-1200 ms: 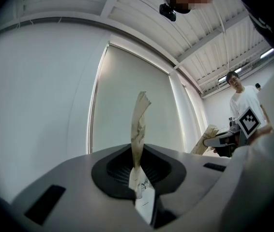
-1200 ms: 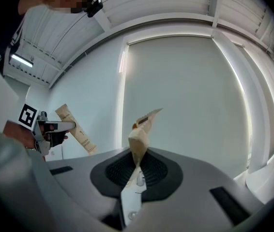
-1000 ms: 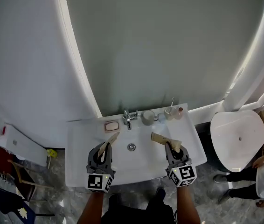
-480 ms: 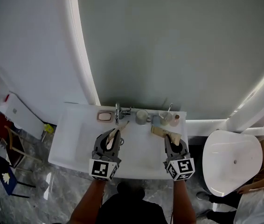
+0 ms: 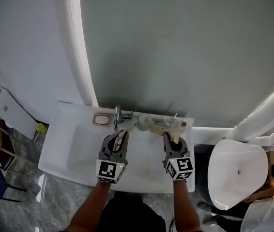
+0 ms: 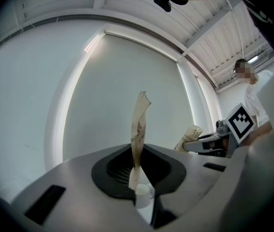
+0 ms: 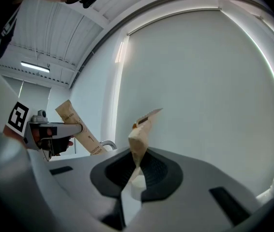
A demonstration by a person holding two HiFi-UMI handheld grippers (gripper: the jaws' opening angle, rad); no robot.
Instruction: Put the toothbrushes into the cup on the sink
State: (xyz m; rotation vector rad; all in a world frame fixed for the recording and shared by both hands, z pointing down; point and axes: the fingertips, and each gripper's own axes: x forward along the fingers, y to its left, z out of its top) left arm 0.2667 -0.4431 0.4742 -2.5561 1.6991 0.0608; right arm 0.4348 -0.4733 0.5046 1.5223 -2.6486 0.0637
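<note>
- White sink (image 5: 62,144) spans the lower middle of the head view; a pink soap dish (image 5: 101,120) sits on its back ledge at the left, and a chrome faucet (image 5: 117,116) stands just right of the dish.
- Left gripper (image 5: 121,136) reaches over the basin, right of the faucet. In the left gripper view its jaws (image 6: 139,187) are closed tight on the lower end of a paper-wrapped toothbrush (image 6: 140,124), which rises upright from the pinch with a torn top edge. In the head view that wrapper's tip (image 5: 129,128) points at the gap between faucet and cup.
- Grey cup (image 5: 144,121) stands on the back ledge, centre frame, between the two wrapper tips.
- Right gripper (image 5: 171,138) is over the basin's right part. In the right gripper view its jaws (image 7: 134,185) are pressed together on a second paper-wrapped toothbrush (image 7: 140,137), creased and leaning right at the top. In the head view this wrapper (image 5: 159,128) lies slantwise, its far end just beside the cup's right side.
- Small pale containers (image 5: 176,124) stand on the ledge just beyond the right gripper.
- White toilet (image 5: 234,170) sits at the lower right.
</note>
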